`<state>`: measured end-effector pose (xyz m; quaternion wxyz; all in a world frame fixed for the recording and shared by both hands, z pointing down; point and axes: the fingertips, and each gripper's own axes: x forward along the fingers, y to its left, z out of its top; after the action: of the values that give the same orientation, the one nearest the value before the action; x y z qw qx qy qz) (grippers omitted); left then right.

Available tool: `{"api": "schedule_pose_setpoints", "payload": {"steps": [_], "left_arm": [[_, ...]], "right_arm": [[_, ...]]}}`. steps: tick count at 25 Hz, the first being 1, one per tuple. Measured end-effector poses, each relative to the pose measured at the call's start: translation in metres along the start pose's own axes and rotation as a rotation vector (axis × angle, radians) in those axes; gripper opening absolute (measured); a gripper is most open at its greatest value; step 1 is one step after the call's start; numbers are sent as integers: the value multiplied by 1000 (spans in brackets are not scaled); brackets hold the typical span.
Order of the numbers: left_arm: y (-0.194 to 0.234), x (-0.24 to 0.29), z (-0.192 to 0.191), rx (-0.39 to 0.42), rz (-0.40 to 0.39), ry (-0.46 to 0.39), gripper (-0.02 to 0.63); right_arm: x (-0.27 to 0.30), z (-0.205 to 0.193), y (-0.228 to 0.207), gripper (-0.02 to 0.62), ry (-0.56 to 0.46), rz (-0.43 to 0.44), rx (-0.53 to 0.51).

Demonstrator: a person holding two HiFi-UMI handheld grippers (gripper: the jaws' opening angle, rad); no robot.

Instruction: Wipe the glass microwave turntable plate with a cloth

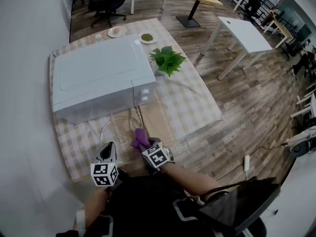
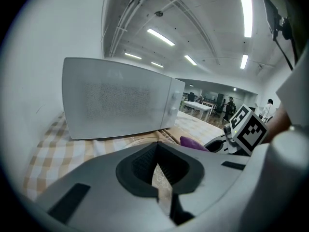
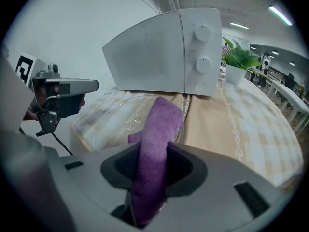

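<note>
Right claw [image 1: 149,146] is gripping the purple cloth [image 3: 157,129], jaws pressing on its lower part, and the free end is sticking out forward along the claw's own line. Left claw [image 2: 156,168] is sitting just left of it. Its jaws are only a narrow slit apart and are holding nothing; checked cloth is showing through the gap.

Key relation: the glass turntable plate [image 3: 113,114] is lying flat on the bench [image 1: 200,107], directly ahead of and below the right claw. The cloth tip is hanging over the plate's near right rim; whether it is touching the glass is not clear. The plate is round, so no long axis; the cloth's long axis is pointing away from the person toward the microwave [image 1: 98,75]. The right claw is the nearer one to the plate centre. The left claw is hovering beside the plate's near left edge, apart from it in the right gripper view.

Judgement: the wipe is needing the right claw to go down and forward, dragging the cloth across the glass toward the microwave front. The plate is unheld and may slide.

Beyond the microwave, a potted plant [image 1: 168,59] is standing to its right.
</note>
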<state>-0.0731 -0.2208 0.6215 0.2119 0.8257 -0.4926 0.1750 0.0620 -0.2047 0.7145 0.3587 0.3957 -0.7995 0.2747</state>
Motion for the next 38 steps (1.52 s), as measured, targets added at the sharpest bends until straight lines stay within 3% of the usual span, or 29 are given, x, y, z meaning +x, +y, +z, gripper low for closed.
{"api": "schedule_pose_setpoints", "payload": {"steps": [8,15,27,30,34,38], "left_arm": [[-1,2,5,7,9,-2,3],[-5,2,13,-13,29,-30,3],[2,-55,52,-37,249,-126,3],[2,-79,65,-65,275,-179,3],[4,-108,80,-40,287,-254,3],[10,-135,89,-26,271,-293,3]], "right_arm": [[-9,-5,-15,137,-15,-14,22],[-14,7,-10,137,-44,57,7],[-60,88,1,135,-240,245,-239],[-80,111,7,133,-302,267,-231],[-110,140,22,132,-403,280,-198],[-139,161,38,130,-489,229,-204]]}}
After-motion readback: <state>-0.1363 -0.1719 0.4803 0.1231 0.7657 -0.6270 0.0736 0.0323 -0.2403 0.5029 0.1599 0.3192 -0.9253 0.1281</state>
